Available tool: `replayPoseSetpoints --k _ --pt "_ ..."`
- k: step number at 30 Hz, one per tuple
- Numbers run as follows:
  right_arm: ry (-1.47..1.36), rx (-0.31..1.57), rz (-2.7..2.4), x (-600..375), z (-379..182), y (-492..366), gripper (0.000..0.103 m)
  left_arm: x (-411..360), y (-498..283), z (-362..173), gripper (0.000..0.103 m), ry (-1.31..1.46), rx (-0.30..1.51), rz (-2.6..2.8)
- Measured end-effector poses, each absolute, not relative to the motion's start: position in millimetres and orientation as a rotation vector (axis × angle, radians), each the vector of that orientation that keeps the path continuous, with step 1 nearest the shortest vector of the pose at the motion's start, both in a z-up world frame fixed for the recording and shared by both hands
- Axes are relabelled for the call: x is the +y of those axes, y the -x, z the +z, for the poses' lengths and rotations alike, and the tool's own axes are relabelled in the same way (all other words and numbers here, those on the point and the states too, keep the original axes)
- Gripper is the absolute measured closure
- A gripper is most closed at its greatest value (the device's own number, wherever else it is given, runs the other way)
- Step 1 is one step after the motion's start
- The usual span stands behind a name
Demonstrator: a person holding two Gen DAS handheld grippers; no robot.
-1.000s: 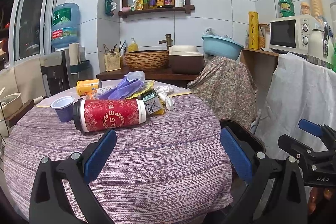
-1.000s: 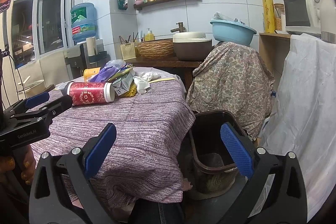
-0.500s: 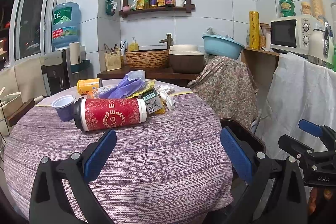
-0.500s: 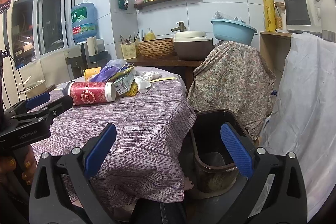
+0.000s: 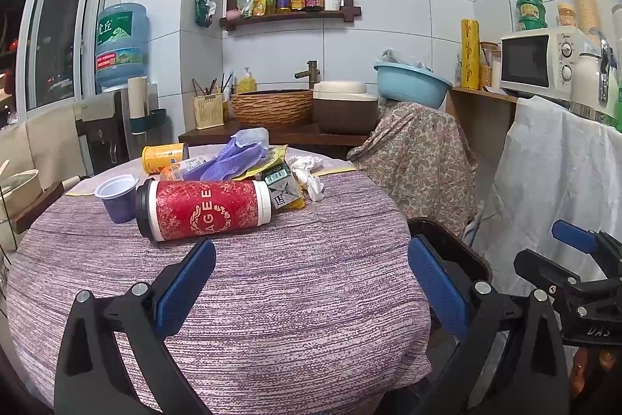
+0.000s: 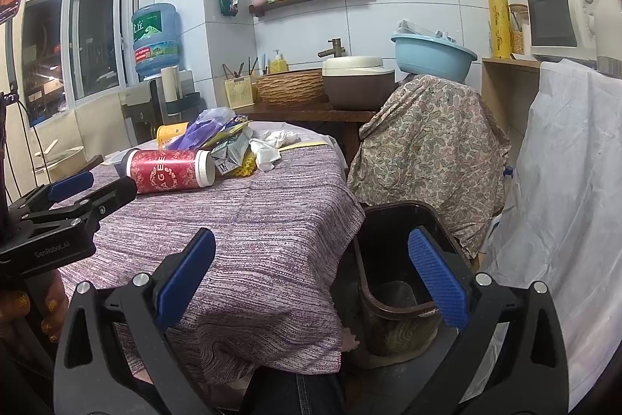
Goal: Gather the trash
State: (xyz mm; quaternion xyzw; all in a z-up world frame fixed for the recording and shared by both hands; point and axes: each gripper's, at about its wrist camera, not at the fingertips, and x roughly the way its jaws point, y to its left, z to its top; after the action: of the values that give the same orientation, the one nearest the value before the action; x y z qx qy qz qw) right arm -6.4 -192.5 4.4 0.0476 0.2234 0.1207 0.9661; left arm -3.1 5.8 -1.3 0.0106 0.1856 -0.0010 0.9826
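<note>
Not much had changed from a second earlier — the left gripper (image 5: 311, 282) had just edged a touch closer to the table (image 5: 272, 298), so the red cup (image 5: 202, 209) lying on its side looked a bit bigger and sat just past the blue pads. Jaws on it were spread wide, holding nothing. The right gripper (image 6: 311, 282) was also wide open and empty, hanging over the table edge with the dark trash bin (image 6: 392, 302) down beside the table on the floor. The rest of the trash — purple bag (image 5: 237, 158), small purple cup (image 5: 116, 197), yellow can (image 5: 165, 156), white tissue (image 5: 309, 175) — was piled behind the red cup, same as before.
</note>
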Motion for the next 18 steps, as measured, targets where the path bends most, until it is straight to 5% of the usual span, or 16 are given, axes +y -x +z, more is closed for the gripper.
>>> replayPoseSetpoints --k 18 --pt "-0.045 0.572 0.387 -152 -11 -41 0.005 59 -22 -17 0.005 0.006 0.548 0.057"
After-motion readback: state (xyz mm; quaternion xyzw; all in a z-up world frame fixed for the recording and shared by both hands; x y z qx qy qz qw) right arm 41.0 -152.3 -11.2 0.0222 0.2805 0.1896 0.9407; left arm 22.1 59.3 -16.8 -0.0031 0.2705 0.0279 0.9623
